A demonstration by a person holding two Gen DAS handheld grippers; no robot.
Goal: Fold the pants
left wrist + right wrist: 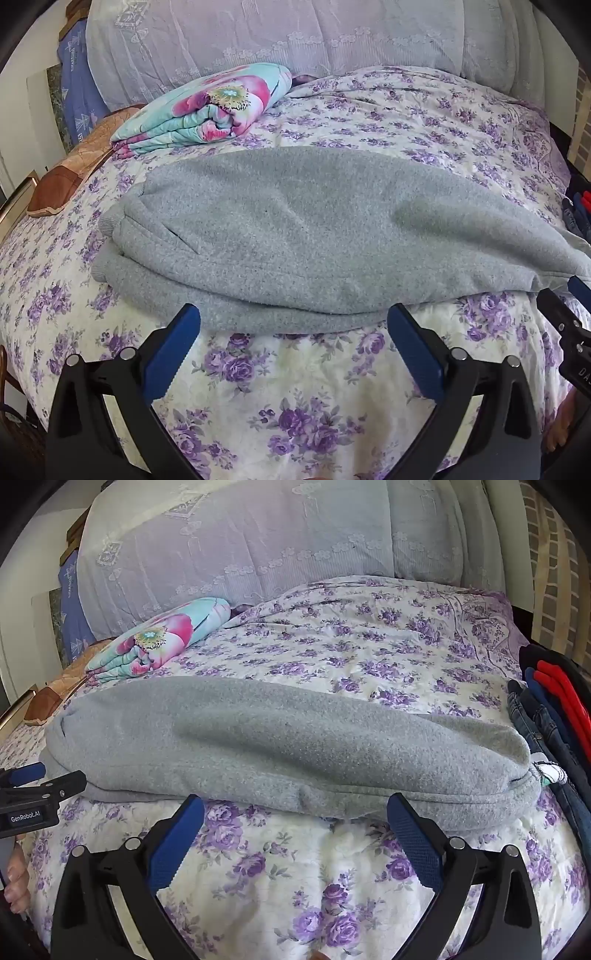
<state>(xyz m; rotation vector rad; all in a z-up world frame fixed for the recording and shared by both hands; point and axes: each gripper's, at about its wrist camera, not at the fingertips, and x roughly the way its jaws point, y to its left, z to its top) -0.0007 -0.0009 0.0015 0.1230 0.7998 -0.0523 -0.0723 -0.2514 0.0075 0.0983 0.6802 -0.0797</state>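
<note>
Grey fleece pants (314, 232) lie across the floral bed, folded lengthwise, with the ribbed cuffs at the left and the waistband at the right. They also show in the right wrist view (288, 753), waistband tag at the right end. My left gripper (293, 317) is open and empty, just in front of the pants' near edge, towards the cuff half. My right gripper (295, 805) is open and empty, at the near edge towards the waistband half. Each gripper shows at the edge of the other's view: the right gripper (570, 295) and the left gripper (33, 775).
A floral purple bedspread (295, 387) covers the bed. A folded turquoise and pink quilt (207, 110) lies at the back left beside a brown cushion (74, 173). A lace-covered headboard pillow (295, 33) stands behind. A stack of jeans and red clothes (554, 709) lies at the right.
</note>
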